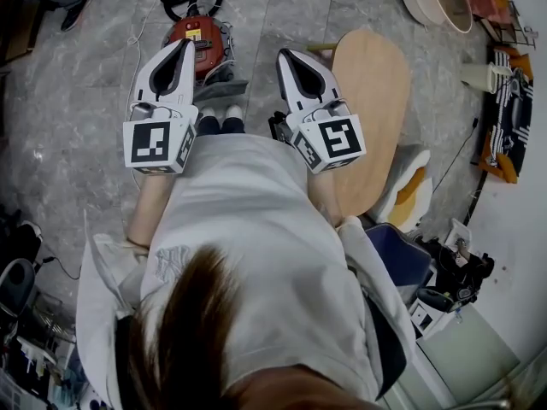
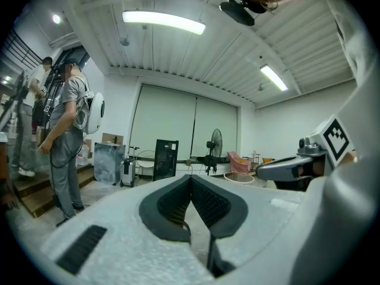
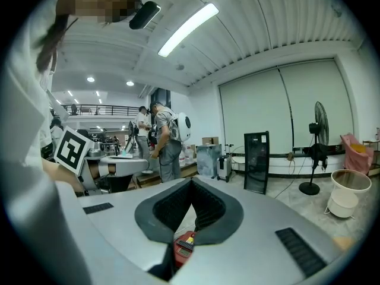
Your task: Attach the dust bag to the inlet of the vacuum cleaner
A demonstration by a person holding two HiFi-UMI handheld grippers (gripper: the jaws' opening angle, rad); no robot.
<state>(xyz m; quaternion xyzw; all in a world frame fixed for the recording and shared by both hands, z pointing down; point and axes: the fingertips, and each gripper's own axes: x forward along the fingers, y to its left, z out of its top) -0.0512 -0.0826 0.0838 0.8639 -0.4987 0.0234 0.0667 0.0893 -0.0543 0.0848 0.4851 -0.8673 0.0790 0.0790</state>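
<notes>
Both left claw [image 1: 185, 46] and right claw [image 1: 285, 56] pressed together, empty; vacuum cleaner [image 1: 200, 39] lies seemingly just beyond left tip.

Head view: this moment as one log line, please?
left gripper: shut, empty | right gripper: shut, empty | vacuum cleaner: on floor, untouched

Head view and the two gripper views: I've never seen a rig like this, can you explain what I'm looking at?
There is no robot here: a person holds a two-jaw tool in each hand. The head view looks down from a camera on the person's head onto the left gripper and right gripper; the patterned cubes are part of them. Each gripper view comes from a camera riding on that tool, looking along its jaws. Both grippers are shut and empty. On the floor ahead is a red vacuum cleaner, with an oval wooden board to its right.
</notes>
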